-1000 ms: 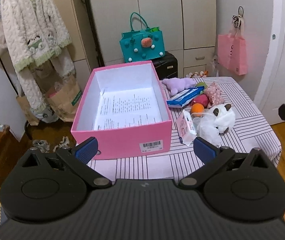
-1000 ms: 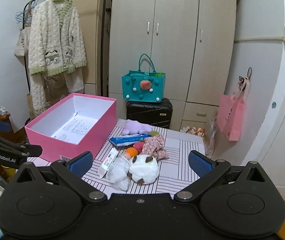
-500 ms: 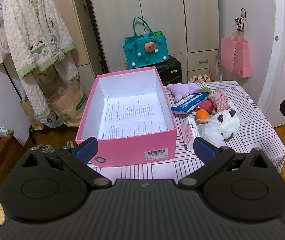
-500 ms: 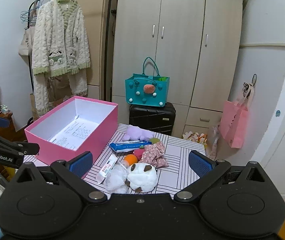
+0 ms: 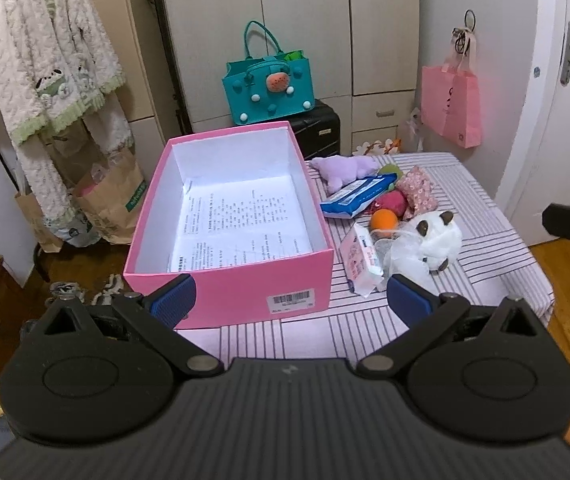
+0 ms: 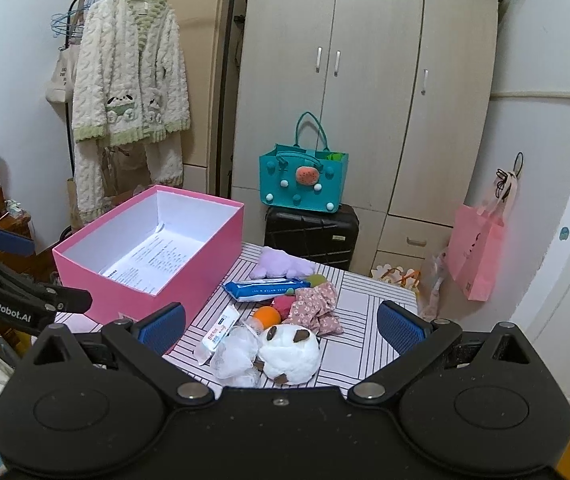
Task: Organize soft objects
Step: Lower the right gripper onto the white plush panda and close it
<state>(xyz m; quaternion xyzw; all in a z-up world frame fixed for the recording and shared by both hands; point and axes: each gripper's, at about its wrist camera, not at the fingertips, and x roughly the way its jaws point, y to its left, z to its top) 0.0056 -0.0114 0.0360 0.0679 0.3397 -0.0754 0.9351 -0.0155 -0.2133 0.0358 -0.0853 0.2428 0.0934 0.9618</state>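
Observation:
An open pink box (image 5: 229,280) (image 6: 189,280) with a printed sheet inside stands on the striped table (image 5: 481,216) (image 6: 369,320). Right of it lies a pile of soft things: a white panda plush (image 5: 437,240) (image 6: 289,356), a purple plush (image 5: 345,168) (image 6: 285,262), a floral fabric pouch (image 5: 417,192) (image 6: 317,304), an orange ball (image 5: 384,219) (image 6: 265,316), a blue wipes pack (image 5: 359,194) (image 6: 265,289) and a small tissue pack (image 5: 361,258) (image 6: 217,330). My left gripper (image 5: 291,300) is open and empty before the box. My right gripper (image 6: 281,320) is open and empty above the pile.
A teal felt bag (image 5: 269,84) sits on a black suitcase (image 6: 311,232) behind the table, before the wardrobe. A pink tote (image 5: 451,106) hangs at right near the door. A fluffy robe (image 6: 129,92) hangs on a rack at left, with paper bags (image 5: 109,196) below.
Both grippers have drawn back and risen slightly, so the box and the pile look smaller and lower in view. Nothing on the table has moved.

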